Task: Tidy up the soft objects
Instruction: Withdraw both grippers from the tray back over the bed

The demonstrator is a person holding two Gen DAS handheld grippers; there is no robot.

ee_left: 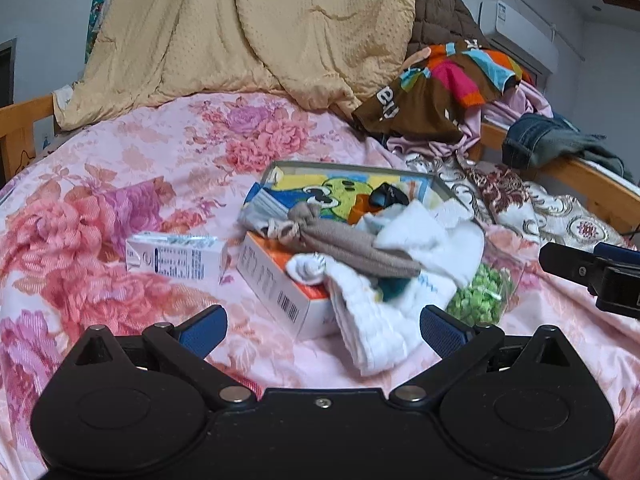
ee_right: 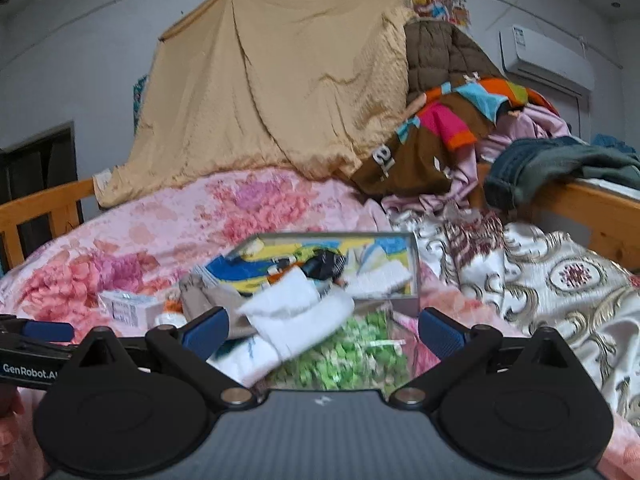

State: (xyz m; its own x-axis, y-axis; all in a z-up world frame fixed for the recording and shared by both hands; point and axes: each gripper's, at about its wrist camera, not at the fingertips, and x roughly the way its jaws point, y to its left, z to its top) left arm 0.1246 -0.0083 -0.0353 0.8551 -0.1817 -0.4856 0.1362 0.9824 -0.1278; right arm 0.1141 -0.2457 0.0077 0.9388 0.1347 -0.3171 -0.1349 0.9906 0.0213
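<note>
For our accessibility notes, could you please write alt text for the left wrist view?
The open left gripper hovers over a pile of white cloths and a beige sock on a pink floral bedsheet. The pile spills from a shallow box onto an orange carton, beside a bag of green sweets.

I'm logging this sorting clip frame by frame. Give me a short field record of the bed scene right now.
surface: bed with pink floral sheet
container: shallow open box with a cartoon cloth inside
soft pile: beige sock and white cloths heaped over the box's near edge
other items: white carton, orange-white box, bag of green bits
left gripper: open, empty
right gripper: open, empty
</note>
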